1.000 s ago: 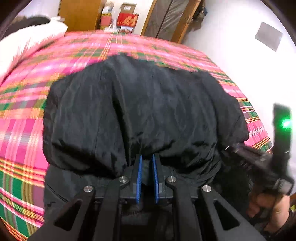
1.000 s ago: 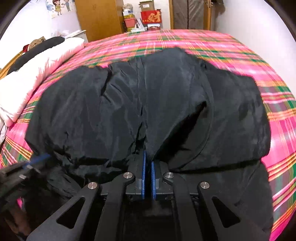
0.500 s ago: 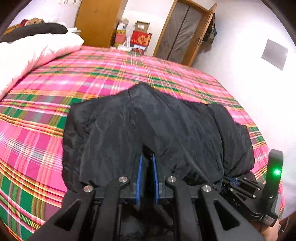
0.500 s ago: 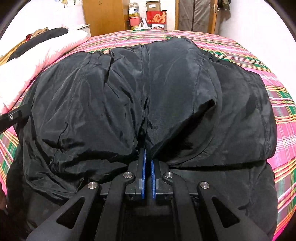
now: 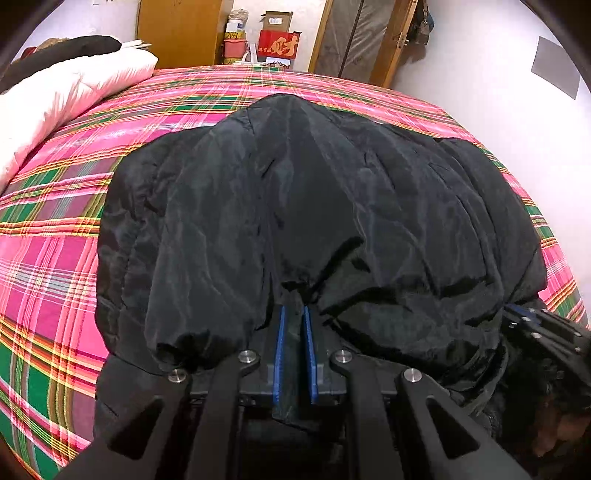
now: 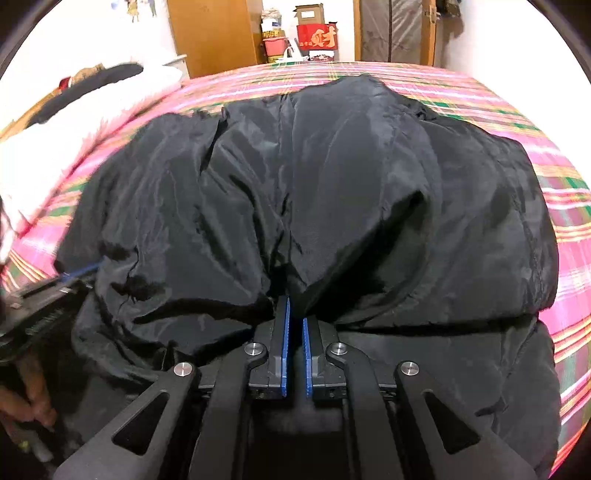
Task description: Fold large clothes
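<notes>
**Black on plaid: doubled over, and on the point of being let go**

Nearest, in the left wrist view: the left hand-held gripper [image 5: 294,314], blue pads clamped on a pinch of the black jacket [image 5: 314,203]. In the right wrist view, a different story at the right hand-held gripper [image 6: 294,310]: jaws opening, a slim gap showing between the pads, the gathered edge of fabric bunched at the tips and no longer plainly squeezed.

Lower over the bed than a second ago on the left side, with the raised half of the jacket now laid forward over its own lower part. Judged from that and from the parting right jaws: the fold set down, release under way on one side, pending on the other. Likely next: freeing the left edge as well, then smoothing or a second fold.

Lying across the near half of the bed [image 5: 55,258], puffy and creased, two layers deep at the near edge. Beyond it, bare pink-and-green plaid cover.

By count: one jacket, two hand-held grippers, each glimpsed at the edge of the other's view, one bed. Further back, one white quilt [image 5: 74,85] at the left, one wooden wardrobe [image 5: 177,33], one red box [image 5: 279,44] against the far wall.
</notes>
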### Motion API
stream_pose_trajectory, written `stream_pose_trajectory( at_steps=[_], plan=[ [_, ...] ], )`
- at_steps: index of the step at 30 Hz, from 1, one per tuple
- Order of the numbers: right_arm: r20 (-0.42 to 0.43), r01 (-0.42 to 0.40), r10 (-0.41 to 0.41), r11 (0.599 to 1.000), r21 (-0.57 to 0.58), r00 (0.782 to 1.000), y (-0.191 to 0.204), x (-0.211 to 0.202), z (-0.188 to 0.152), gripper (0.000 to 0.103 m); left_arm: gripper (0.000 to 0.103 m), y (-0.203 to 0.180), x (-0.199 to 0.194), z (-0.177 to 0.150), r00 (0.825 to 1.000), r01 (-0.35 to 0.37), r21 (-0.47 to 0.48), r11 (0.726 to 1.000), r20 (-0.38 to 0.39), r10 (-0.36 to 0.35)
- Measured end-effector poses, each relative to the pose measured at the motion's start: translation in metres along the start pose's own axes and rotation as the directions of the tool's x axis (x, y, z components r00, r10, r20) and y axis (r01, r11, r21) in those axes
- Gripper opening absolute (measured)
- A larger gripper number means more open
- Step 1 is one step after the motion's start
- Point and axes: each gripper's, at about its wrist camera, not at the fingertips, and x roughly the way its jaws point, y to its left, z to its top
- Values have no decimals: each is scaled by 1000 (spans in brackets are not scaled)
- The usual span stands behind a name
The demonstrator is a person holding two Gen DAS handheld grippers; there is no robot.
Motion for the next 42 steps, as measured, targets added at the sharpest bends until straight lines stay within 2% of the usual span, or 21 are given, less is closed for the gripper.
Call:
stream_pose_trajectory(
  at_steps=[2, 5, 8, 11, 13, 14, 15, 16, 17, 19, 21, 25, 27, 30, 32, 34, 36, 38, 40, 42],
  plan=[
    [32, 21, -21, 1000, -3, 999, -4, -17, 3, 19, 11, 1, -3, 4, 1000, 5, -20, 1000, -4, -5],
    [118, 31, -30, 999, -11, 993, -5, -49, 12, 20, 11, 3, -16, 14, 1000, 20, -44, 999, -6, -20],
    [202, 36, -27, 998, -42, 979, -1, -67, 33, 24, 11, 4, -39, 25, 996, 22, -34, 999, 90, -19],
    [227, 32, -18, 998, -61, 974, -3, -56, 58, 27, 11, 8, -54, 38, 984, 40, -26, 999, 172, -35],
    [203, 12, -1, 998, -56, 979, -8, -36, 69, 28, 12, 15, -47, 43, 987, 28, -30, 999, 161, -23],
    [154, 29, -22, 999, -44, 988, -13, -19, 73, 28, 13, 19, -39, 43, 991, 25, -39, 999, 132, -20],
    [108, 45, -42, 999, -21, 993, -19, -2, 72, 28, 13, 23, -28, 41, 996, 19, -53, 998, 83, -15],
    [84, 37, -37, 999, 1, 996, -26, 8, 67, 28, 13, 28, -14, 36, 1000, 11, -72, 997, 18, -9],
    [61, 13, -15, 999, 33, 998, -33, 19, 62, 26, 13, 31, -4, 32, 1000, 29, -80, 996, -10, -29],
    [70, -8, 4, 998, 59, 998, -39, 26, 50, 26, 13, 28, -2, 29, 1000, 24, -53, 998, -6, -24],
    [73, 10, -13, 999, 43, 997, -38, 28, 44, 25, 13, 24, -1, 27, 1000, 6, -20, 1000, 0, -6],
    [43, 51, -51, 999, 11, 998, -28, 28, 50, 25, 13, 24, 0, 26, 1000, 23, -48, 999, -3, -23],
    [33, 58, -59, 998, 12, 998, -25, 8, 54, 25, 13, 26, -6, 30, 1000, 20, -79, 997, -10, -21],
    [100, 30, -29, 1000, -3, 995, -14, -33, 47, 25, 13, 18, -36, 33, 999, 7, -50, 999, 48, -4],
    [130, 5, -4, 1000, -9, 991, -4, -52, 36, 25, 13, 9, -57, 27, 995, 34, -16, 999, 94, -32],
    [123, -30, 32, 999, -18, 992, 10, -58, 20, 25, 13, -8, -74, 15, 989, 84, 40, 996, 120, -89],
    [71, -43, 46, 998, -34, 996, 21, -44, 5, 25, 13, -25, -70, 2, 988, 117, 122, 986, 90, -129],
    [2, -27, 27, 999, -30, 1000, 24, -22, -6, 25, 13, -37, -48, -7, 994, 100, 174, 980, 13, -104],
    [-46, -3, 2, 1000, -25, 999, 24, -5, -16, 25, 13, -38, -26, -12, 997, 74, 180, 981, -47, -67],
    [-63, -2, 1, 1000, -15, 998, 21, 5, -23, 25, 13, -34, -18, -11, 996, 80, 161, 984, -54, -72]
  ],
)
